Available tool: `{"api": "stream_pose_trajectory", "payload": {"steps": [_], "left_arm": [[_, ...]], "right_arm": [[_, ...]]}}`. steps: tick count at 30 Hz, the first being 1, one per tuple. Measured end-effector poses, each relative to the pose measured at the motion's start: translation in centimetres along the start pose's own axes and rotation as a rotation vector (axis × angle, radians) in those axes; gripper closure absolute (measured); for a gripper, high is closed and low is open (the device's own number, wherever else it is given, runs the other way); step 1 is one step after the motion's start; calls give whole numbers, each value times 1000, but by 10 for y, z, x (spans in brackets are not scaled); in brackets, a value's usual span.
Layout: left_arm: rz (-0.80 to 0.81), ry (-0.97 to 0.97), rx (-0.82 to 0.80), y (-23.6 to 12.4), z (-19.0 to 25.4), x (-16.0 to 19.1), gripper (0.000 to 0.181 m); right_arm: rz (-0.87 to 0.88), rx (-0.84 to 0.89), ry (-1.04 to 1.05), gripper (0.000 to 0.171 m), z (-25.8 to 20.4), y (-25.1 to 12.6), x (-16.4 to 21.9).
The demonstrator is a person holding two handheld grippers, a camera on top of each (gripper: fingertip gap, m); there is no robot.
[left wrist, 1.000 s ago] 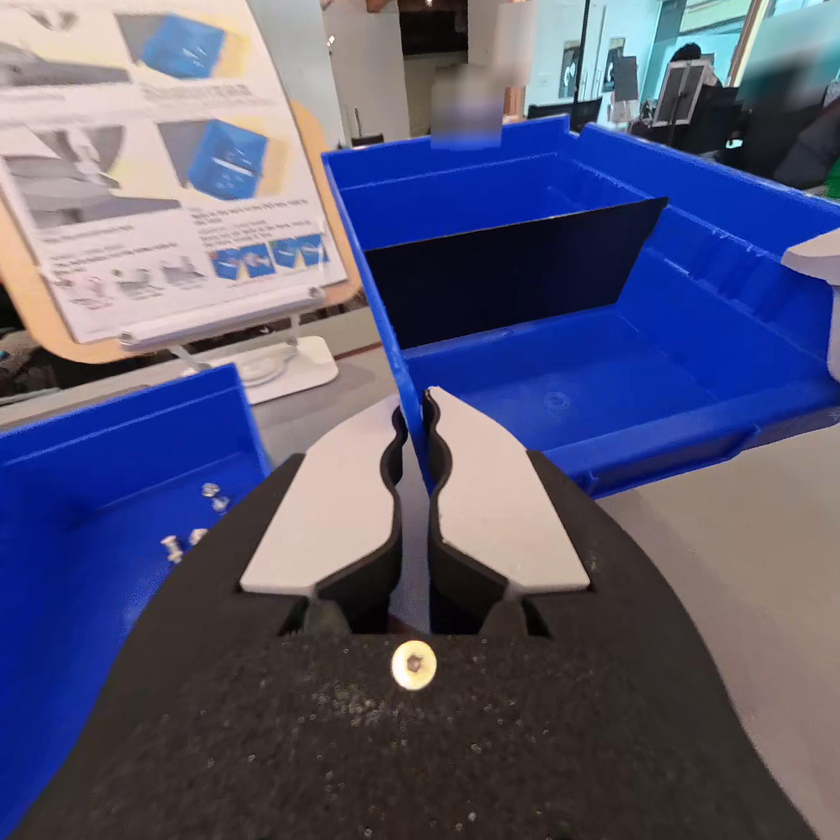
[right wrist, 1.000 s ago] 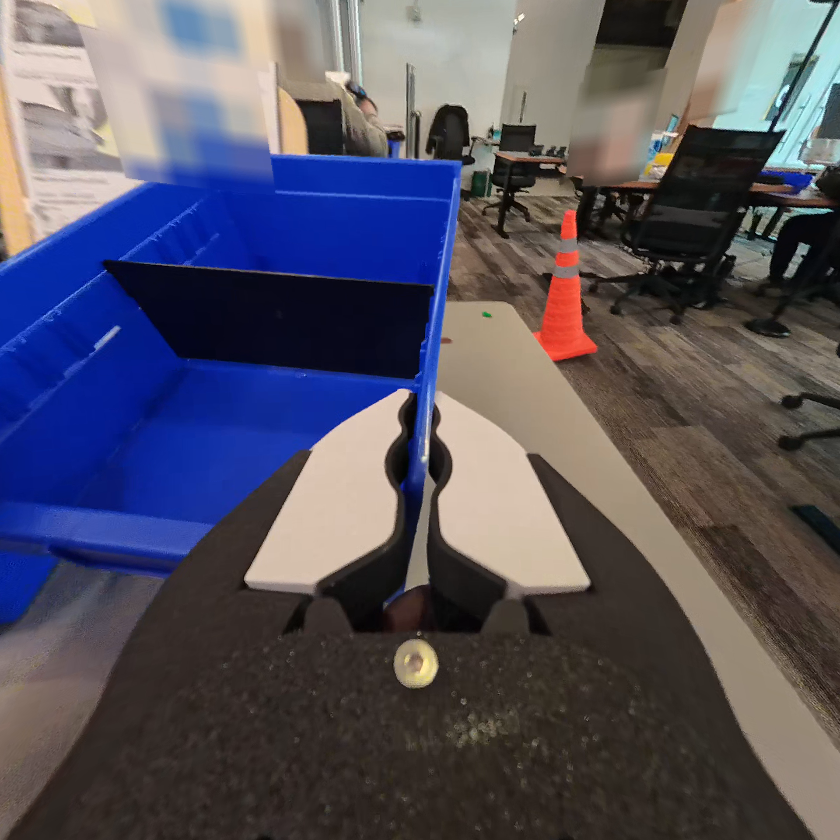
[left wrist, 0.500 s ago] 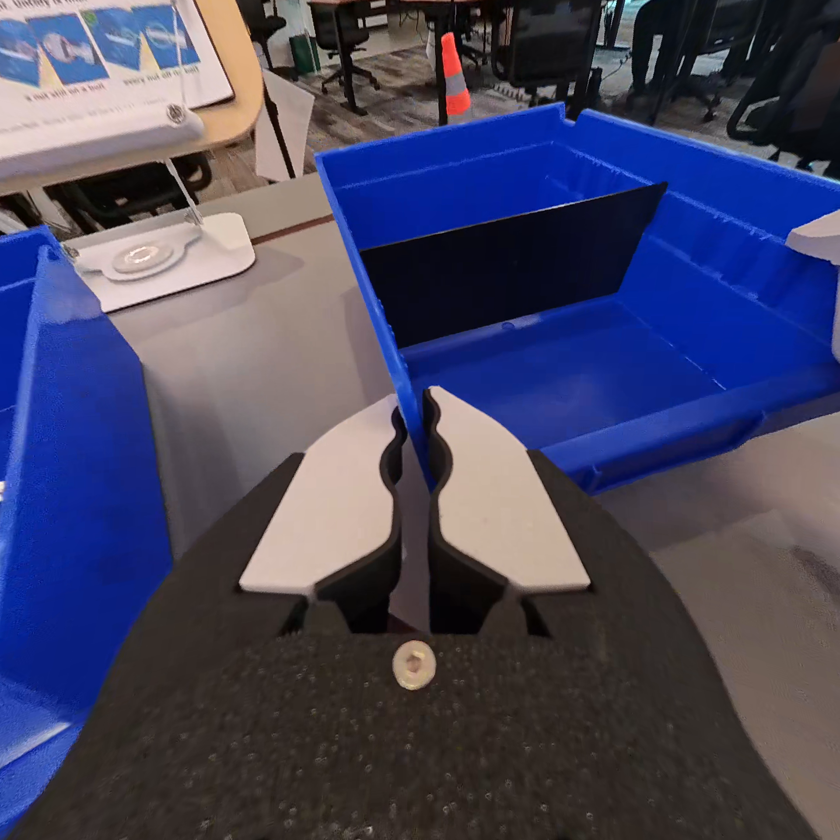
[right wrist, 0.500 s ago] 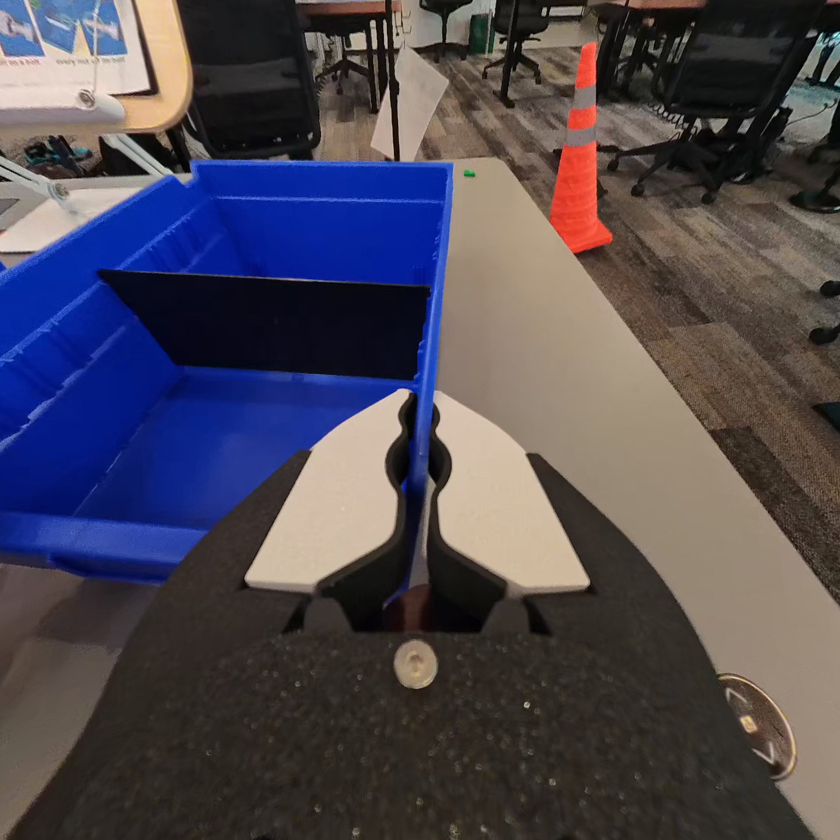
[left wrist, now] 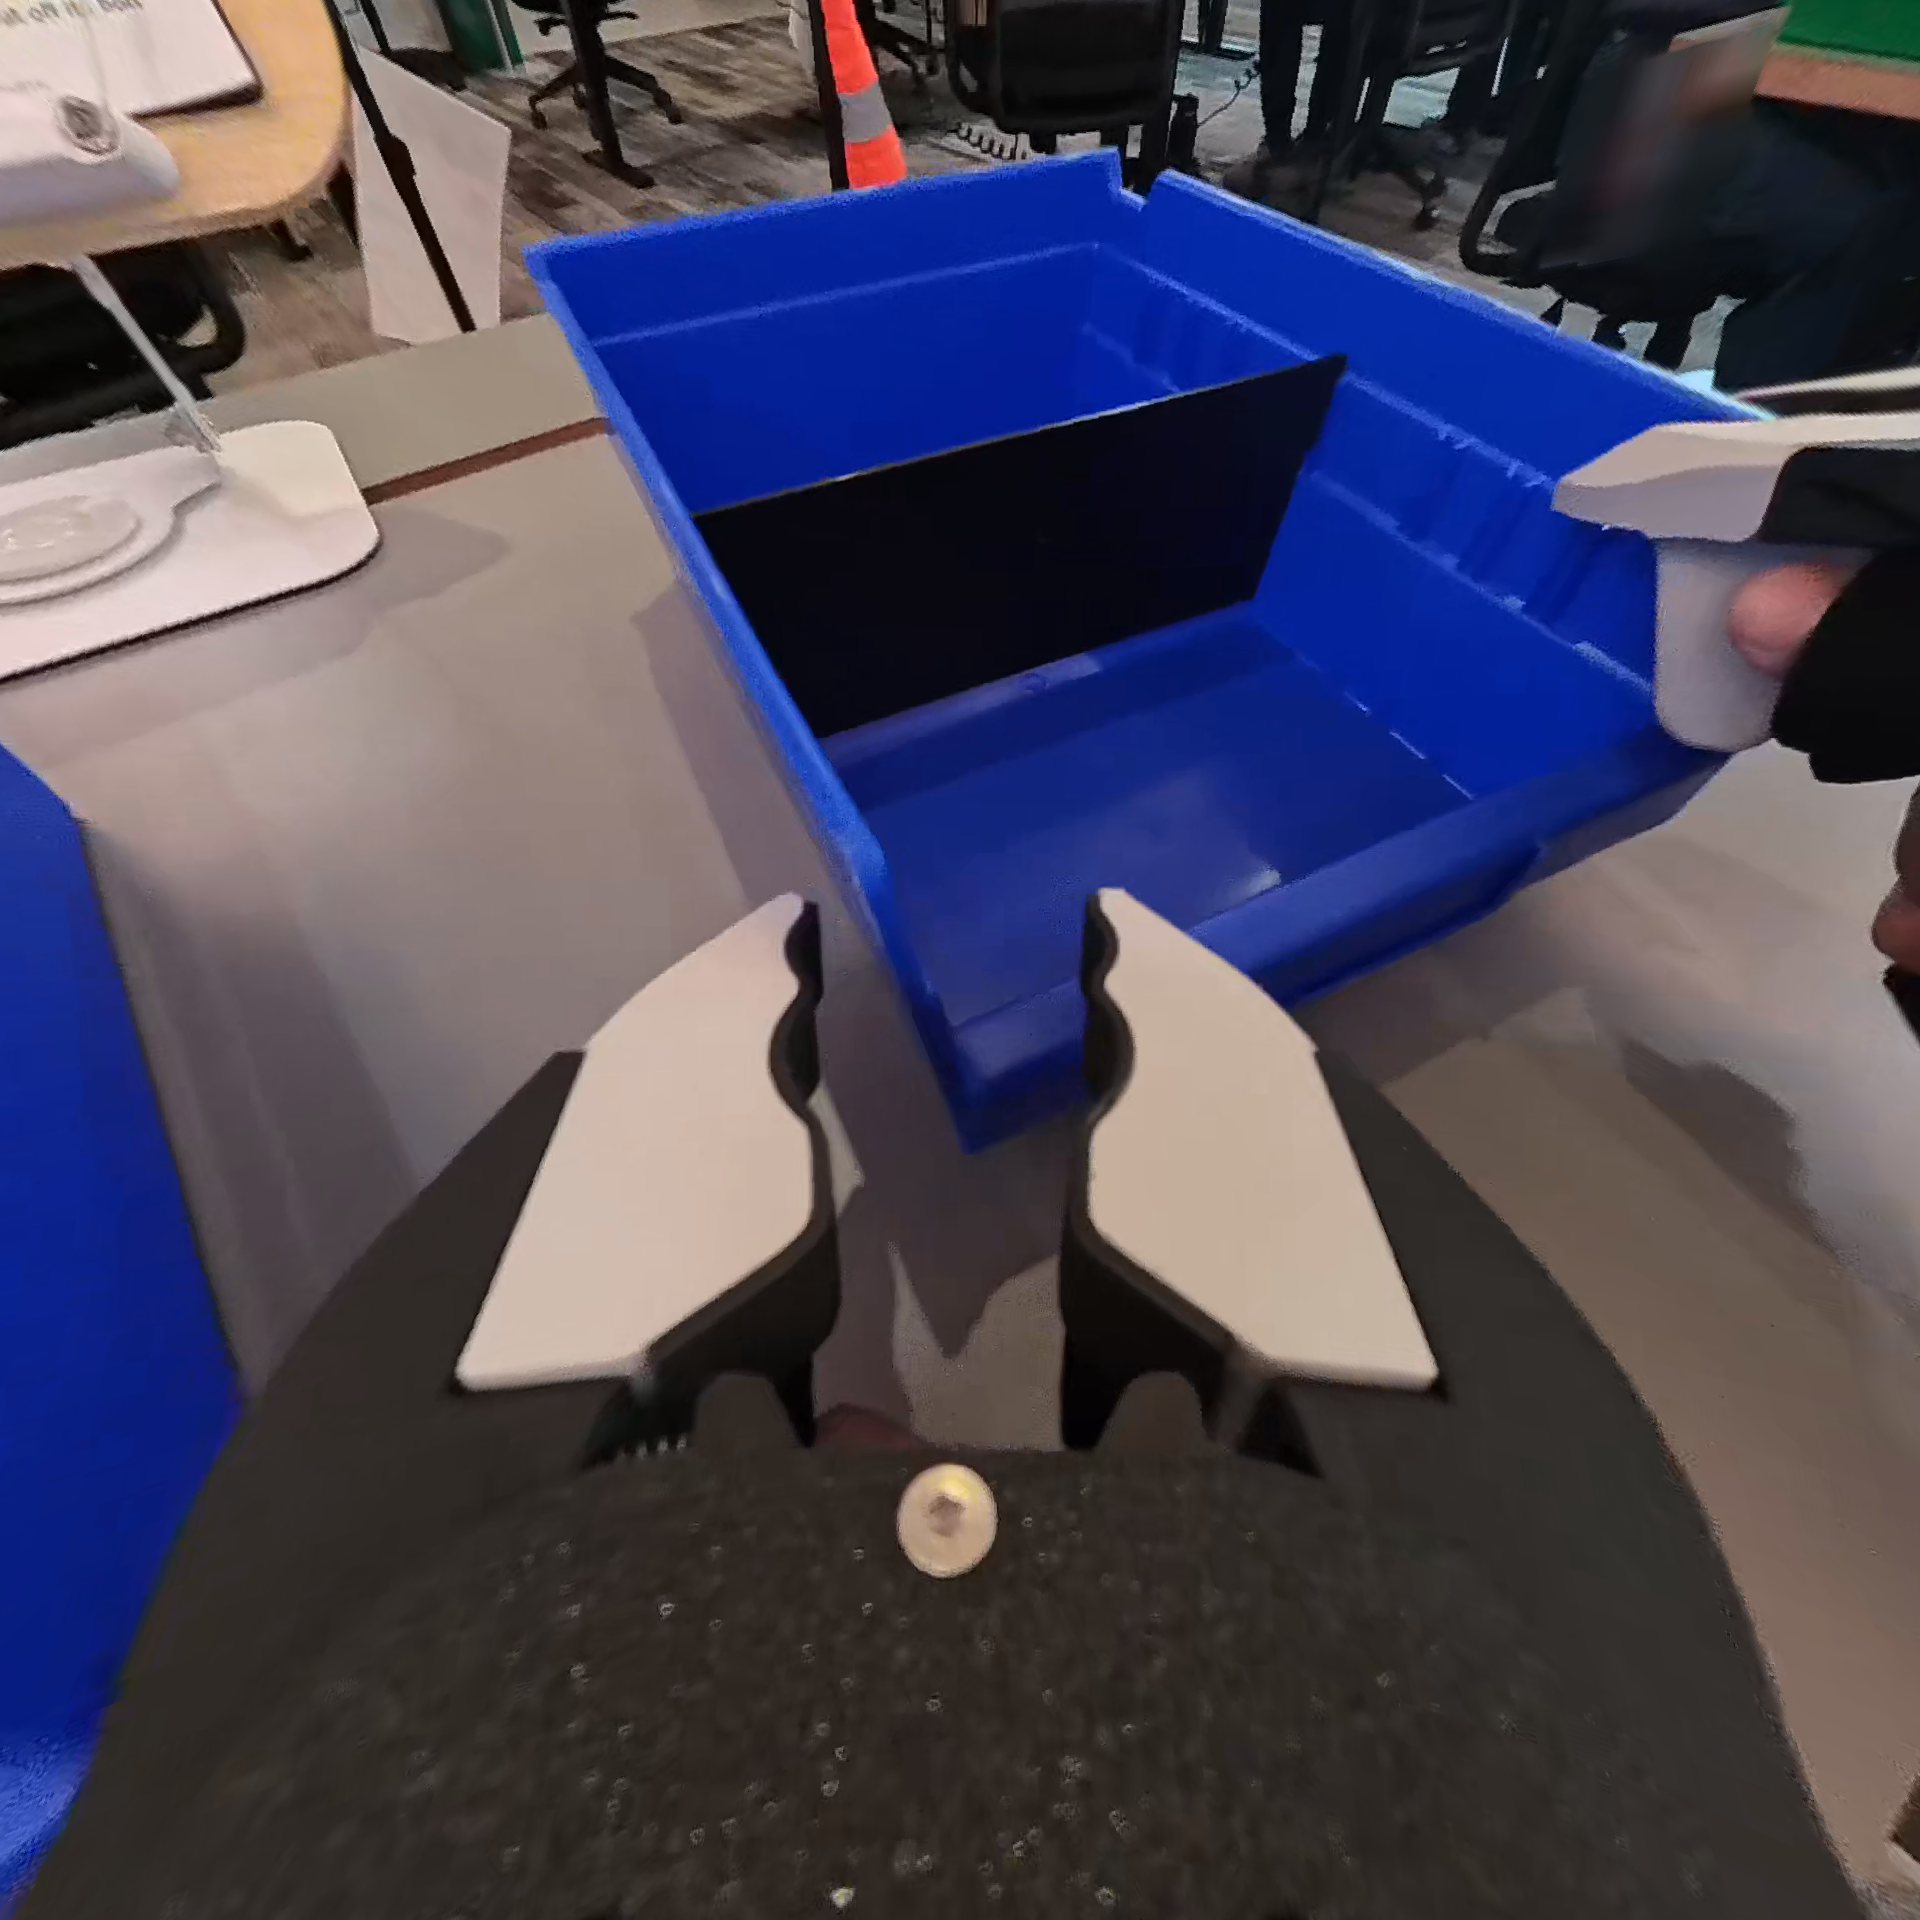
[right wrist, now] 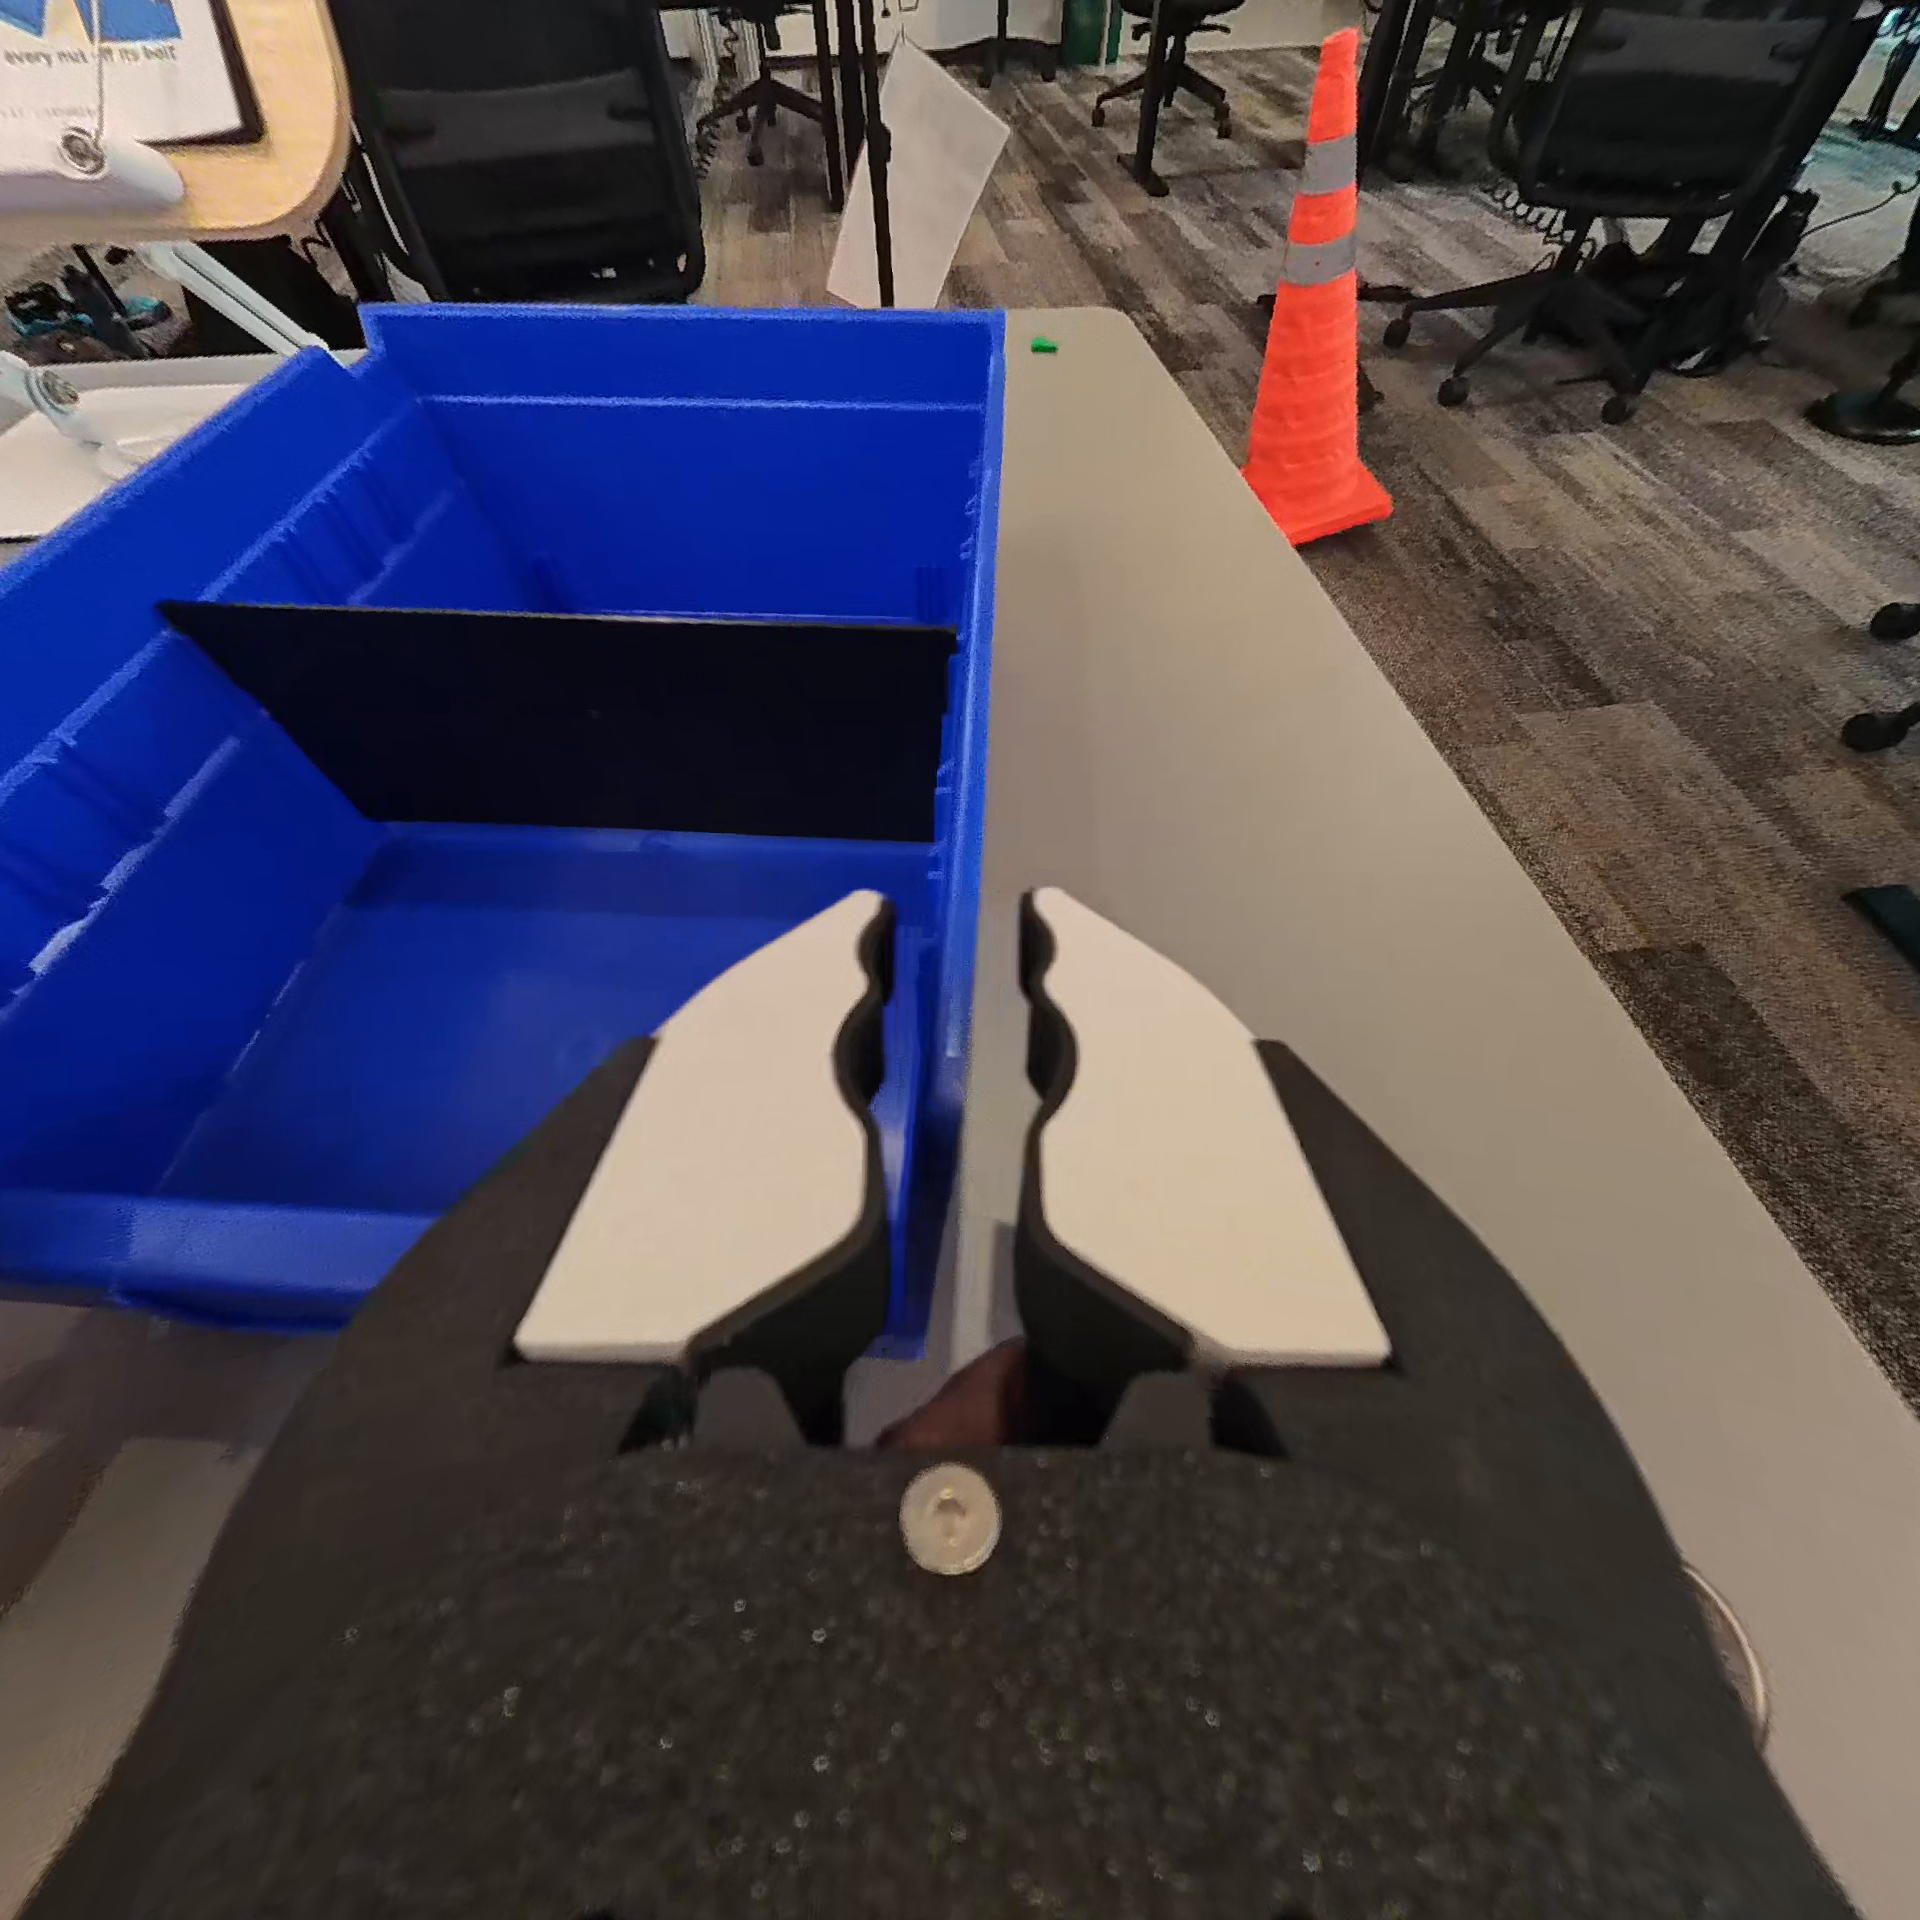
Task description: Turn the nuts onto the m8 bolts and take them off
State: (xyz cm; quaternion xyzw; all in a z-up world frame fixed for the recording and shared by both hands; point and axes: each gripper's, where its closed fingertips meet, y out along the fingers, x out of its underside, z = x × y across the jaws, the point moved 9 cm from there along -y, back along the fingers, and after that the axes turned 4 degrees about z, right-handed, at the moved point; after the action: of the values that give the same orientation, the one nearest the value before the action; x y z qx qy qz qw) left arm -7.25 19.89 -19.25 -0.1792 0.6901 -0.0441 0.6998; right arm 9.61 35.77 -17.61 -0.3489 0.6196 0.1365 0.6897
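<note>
A blue bin [left wrist: 821, 291] with a black divider [left wrist: 997, 540] stands on the grey table [left wrist: 416, 831]. No nuts or bolts show in it. My left gripper [left wrist: 948, 914] is open. Its fingers straddle the bin's left wall near the front corner, and neither pad touches it. My right gripper [right wrist: 956, 904] is open too and straddles the bin's right wall [right wrist: 971, 727], with a gap on each side. The bin [right wrist: 675, 353] and its divider [right wrist: 582, 717] also show there. The right gripper [left wrist: 1662, 488], held by a hand [left wrist: 1787, 613], shows over the bin's right wall in the left wrist view.
A second blue bin [left wrist: 83, 1143] stands at the far left. A white stand base [left wrist: 156, 530] sits on the table behind it. The table's right edge [right wrist: 1558, 935] runs close to the bin. An orange cone [right wrist: 1320, 312] and office chairs stand on the floor beyond.
Both grippers were shut on the bin's side walls, left on the left wall and right on the right wall. Both views tipped downward. Both grippers have now opened and let go of the walls.
</note>
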Motion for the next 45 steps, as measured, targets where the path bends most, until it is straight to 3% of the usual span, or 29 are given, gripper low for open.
{"api": "stream_pose_trajectory", "payload": {"steps": [3, 9, 17, 20, 23, 26, 29, 32, 35, 38, 39, 45], "left_arm": [[40, 10, -3, -21, -9, -5, 132], [141, 15, -51, -95, -46, -22, 133], [132, 22, -463, -184, -159, 3, 134], [92, -3, -568, -202, -194, 19, 132], [25, -46, -616, -206, -218, 36, 131], [-13, -101, -622, -201, -234, 49, 133], [-38, -161, -575, -195, -239, 53, 145], [-47, -188, -528, -190, -238, 52, 172], [-48, -192, -538, -188, -236, 51, 177], [-45, -220, -528, -188, -238, 51, 178], [-45, -217, -528, -188, -238, 51, 178], [-40, -212, -532, -188, -237, 52, 178]], "right_arm": [[16, 26, -23, 132, 0, -11, -6], [142, -27, -126, 127, -48, -49, -29], [133, -396, -166, 131, -188, -61, -14], [97, -418, -212, 130, -219, -50, -4], [77, -318, -263, 126, -224, -35, 2], [102, -241, -308, 140, -221, -28, 3], [130, -235, -329, 132, -224, -33, -1], [152, -175, -343, 130, -216, -36, -7], [57, -148, -303, 129, -199, -21, 0], [13, -152, -296, 148, -188, -11, 7], [14, -150, -280, 163, -185, -11, 8], [21, -72, -212, 169, -155, -13, 10]]}}
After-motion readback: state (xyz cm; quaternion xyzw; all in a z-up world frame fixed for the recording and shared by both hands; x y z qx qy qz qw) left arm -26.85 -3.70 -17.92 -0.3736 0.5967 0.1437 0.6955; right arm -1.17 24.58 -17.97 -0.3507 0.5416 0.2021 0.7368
